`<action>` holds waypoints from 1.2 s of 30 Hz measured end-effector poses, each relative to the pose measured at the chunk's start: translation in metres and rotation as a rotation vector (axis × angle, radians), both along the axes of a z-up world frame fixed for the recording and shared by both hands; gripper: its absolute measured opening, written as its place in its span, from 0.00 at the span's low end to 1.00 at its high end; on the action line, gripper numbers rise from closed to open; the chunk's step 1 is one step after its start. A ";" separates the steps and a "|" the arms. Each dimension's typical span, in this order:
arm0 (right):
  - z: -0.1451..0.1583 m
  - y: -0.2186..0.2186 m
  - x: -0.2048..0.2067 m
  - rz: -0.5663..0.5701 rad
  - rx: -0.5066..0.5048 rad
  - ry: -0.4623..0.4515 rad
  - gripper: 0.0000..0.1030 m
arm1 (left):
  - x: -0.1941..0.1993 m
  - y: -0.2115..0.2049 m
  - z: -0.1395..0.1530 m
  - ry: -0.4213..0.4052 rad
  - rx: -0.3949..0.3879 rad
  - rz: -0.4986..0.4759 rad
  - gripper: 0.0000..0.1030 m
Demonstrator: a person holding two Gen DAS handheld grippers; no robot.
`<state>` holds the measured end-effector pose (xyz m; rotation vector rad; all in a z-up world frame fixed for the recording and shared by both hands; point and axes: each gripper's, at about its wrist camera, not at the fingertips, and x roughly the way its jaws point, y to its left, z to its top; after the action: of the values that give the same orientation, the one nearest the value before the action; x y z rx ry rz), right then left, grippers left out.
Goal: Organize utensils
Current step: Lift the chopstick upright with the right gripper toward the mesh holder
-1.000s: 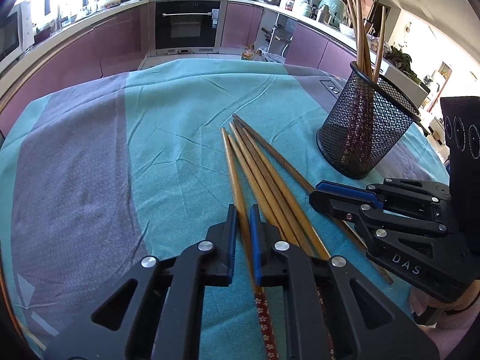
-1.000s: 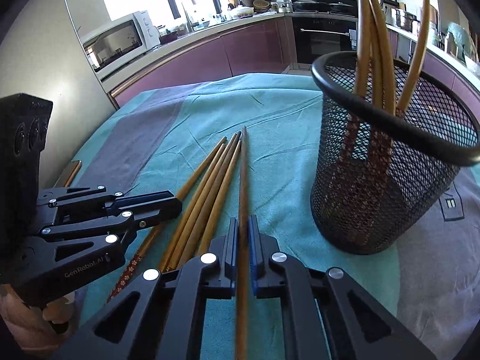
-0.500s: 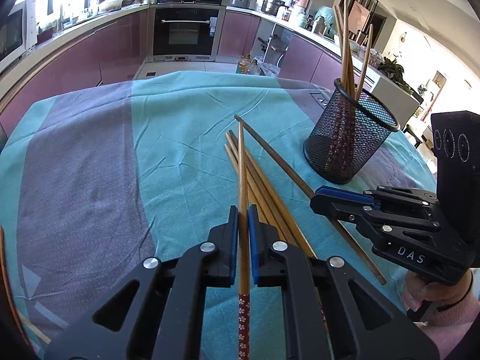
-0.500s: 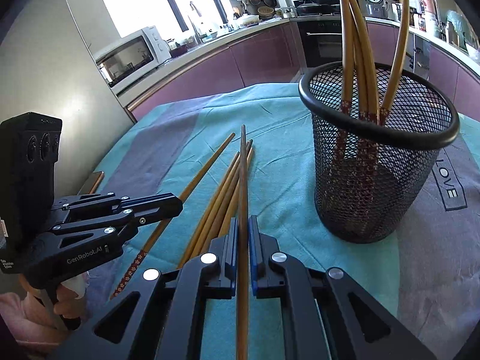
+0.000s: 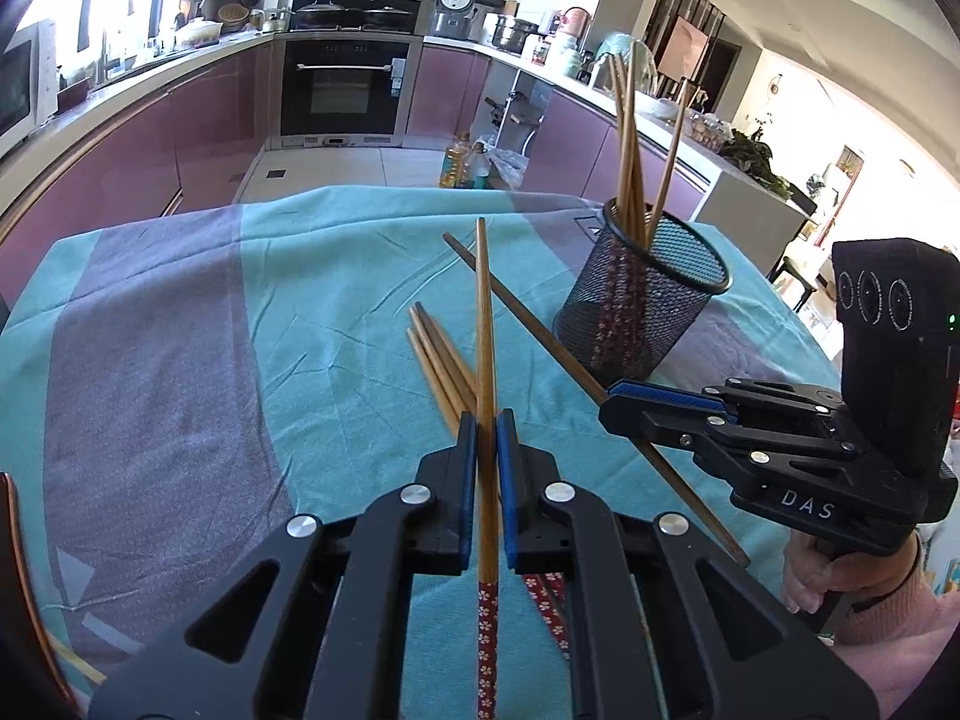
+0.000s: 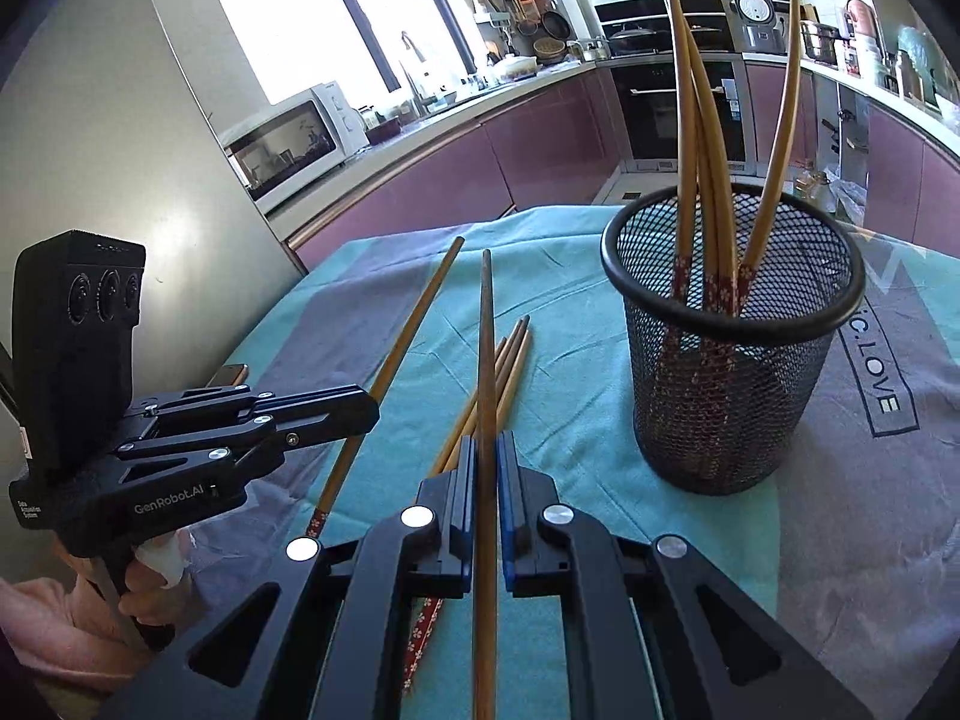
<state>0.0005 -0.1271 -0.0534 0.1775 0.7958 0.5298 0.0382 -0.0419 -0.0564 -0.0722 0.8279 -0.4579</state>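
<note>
A wrinkled teal and grey-violet tablecloth (image 5: 180, 324) covers the table, and behind it runs a kitchen of mauve cabinets (image 5: 198, 120) with a black built-in oven (image 5: 342, 87) set into them. On the cloth stands a black wire-mesh cylinder holder (image 6: 729, 360), upright, with several bamboo chopsticks (image 6: 696, 120) leaning inside, their red floral ends down.

The left gripper (image 5: 486, 444) is pinching a single bamboo chopstick with a red flowered handle (image 5: 485, 324), which points forward and up, clear of the cloth. The right gripper (image 6: 487, 462) is clamped on a plain-looking bamboo chopstick (image 6: 487, 348), held the same way; its far end is hidden from its own camera. A small bundle of loose bamboo chopsticks (image 5: 438, 366) lies on the cloth beneath both, near the holder but not touching it.

From the left camera, the other tool appears side-on at right, with a pink-sleeved hand (image 5: 840, 570) under it. The right camera alone shows a white microwave (image 6: 288, 138) on the counter, bright windows (image 6: 300, 18), a grey curved wall at left, "LOVE" lettering (image 6: 876, 378) printed on the cloth beside the holder, and a phone-like slab (image 6: 225, 373) at the table's edge.
</note>
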 end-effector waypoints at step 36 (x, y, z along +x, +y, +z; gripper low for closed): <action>0.013 -0.048 -0.025 0.068 0.271 -0.057 0.06 | -0.010 -0.018 0.045 -0.051 -0.060 -0.091 0.07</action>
<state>-0.0245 -0.1755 -0.0402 0.3848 0.6745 0.7035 0.0279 -0.0602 -0.0118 -0.0786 0.7691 -0.5679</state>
